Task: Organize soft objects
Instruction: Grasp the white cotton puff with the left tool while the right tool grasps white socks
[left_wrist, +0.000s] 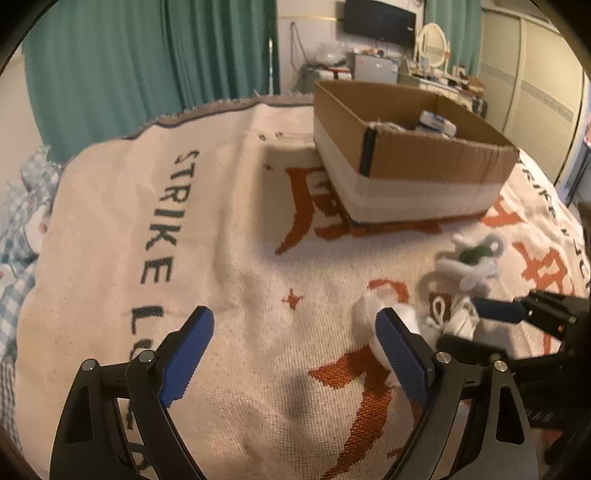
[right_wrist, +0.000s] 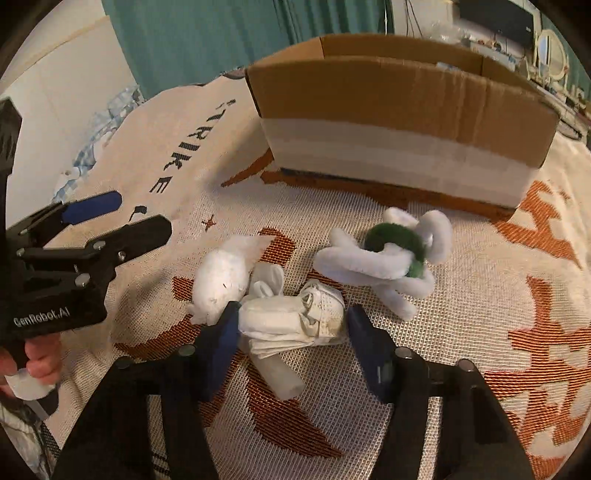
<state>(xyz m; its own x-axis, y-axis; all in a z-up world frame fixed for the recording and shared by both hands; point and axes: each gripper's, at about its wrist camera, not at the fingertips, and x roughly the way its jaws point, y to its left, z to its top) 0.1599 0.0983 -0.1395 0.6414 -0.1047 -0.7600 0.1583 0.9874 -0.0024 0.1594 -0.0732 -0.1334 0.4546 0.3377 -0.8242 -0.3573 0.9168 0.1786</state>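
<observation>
Blue-padded right tool (right_wrist: 291, 334) straddles a rolled white cloth bundle (right_wrist: 291, 317); its left pad touches the roll's end and the right pad sits just beside the other, so whether the pads already press cannot be told. Left tool (left_wrist: 295, 347) hangs with jaws wide apart over the woven blanket (left_wrist: 229, 280), nothing between them. Risk: the bundle is loosely rolled with a tail trailing toward the camera, so a pinch on its ends alone may let it unroll or sag free when lifted; a white plush toy (right_wrist: 221, 277) touching the bundle could be dragged along. White-and-green plush (right_wrist: 391, 254) lies just beyond, apart from both tools. Cardboard box (right_wrist: 402, 107), open-topped, stands farther back on the blanket; the left wrist view shows a blue-and-white package (left_wrist: 437, 120) and possibly something grey inside.
</observation>
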